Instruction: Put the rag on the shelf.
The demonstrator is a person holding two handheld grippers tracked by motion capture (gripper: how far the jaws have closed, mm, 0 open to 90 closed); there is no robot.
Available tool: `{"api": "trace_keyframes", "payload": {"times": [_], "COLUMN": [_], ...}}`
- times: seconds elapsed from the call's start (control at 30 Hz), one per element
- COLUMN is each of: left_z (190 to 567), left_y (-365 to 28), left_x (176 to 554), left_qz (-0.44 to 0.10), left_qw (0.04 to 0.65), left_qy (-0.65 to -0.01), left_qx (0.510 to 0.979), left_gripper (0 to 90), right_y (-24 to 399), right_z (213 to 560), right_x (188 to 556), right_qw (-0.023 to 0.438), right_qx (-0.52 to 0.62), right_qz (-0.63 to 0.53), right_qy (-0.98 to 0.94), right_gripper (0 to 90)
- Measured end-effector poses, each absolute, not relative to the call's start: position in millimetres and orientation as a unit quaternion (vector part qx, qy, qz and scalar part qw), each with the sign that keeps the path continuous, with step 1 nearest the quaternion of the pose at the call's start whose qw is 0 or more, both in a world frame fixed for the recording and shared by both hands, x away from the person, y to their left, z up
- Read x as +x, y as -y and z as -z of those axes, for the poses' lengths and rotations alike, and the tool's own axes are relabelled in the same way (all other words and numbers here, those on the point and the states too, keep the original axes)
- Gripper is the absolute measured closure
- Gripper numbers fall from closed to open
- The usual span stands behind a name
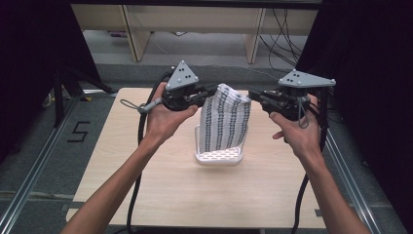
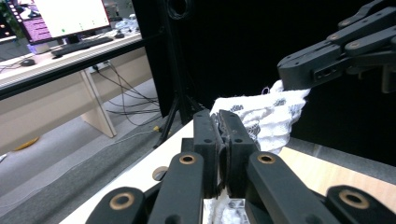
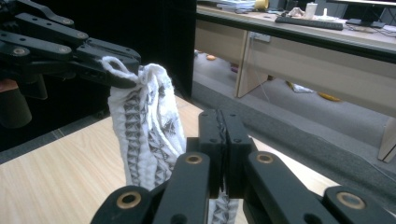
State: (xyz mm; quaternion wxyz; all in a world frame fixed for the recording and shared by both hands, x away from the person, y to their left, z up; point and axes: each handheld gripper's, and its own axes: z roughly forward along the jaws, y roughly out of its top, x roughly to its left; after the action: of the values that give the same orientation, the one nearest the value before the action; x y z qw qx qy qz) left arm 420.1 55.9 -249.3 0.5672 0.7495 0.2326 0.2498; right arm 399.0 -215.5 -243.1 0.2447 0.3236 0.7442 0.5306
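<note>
Pale wood table (image 1: 160, 195) fills the frame's middle with bare room around a white basket (image 1: 218, 157) at centre. You hold a patterned white cloth (image 1: 225, 119) above it: your left gripper (image 1: 207, 93) and right gripper (image 1: 253, 95) each clamp a top corner, jaws closed tight.

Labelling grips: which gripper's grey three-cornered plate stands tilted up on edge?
The left gripper: its plate stands up, showing its triangular face. The right gripper's plate lies nearly flat. Both pinch the patterned cloth.
</note>
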Motion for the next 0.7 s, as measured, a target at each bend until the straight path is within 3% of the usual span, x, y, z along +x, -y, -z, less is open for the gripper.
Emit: {"api": "trace_keyframes", "payload": {"times": [0.7], "left_z": [277], "left_y": [-64], "left_x": [490], "left_qz": [-0.214], "left_qw": [0.58], "left_qy": [-0.313], "left_qx": [0.721], "left_gripper": [85.4], "right_y": [197], "right_z": [254], "right_x": [463], "right_qw": [0.239], "right_qx": [0.372], "right_qz": [-0.507], "right_qy": [-0.74], "right_gripper": [89.2]}}
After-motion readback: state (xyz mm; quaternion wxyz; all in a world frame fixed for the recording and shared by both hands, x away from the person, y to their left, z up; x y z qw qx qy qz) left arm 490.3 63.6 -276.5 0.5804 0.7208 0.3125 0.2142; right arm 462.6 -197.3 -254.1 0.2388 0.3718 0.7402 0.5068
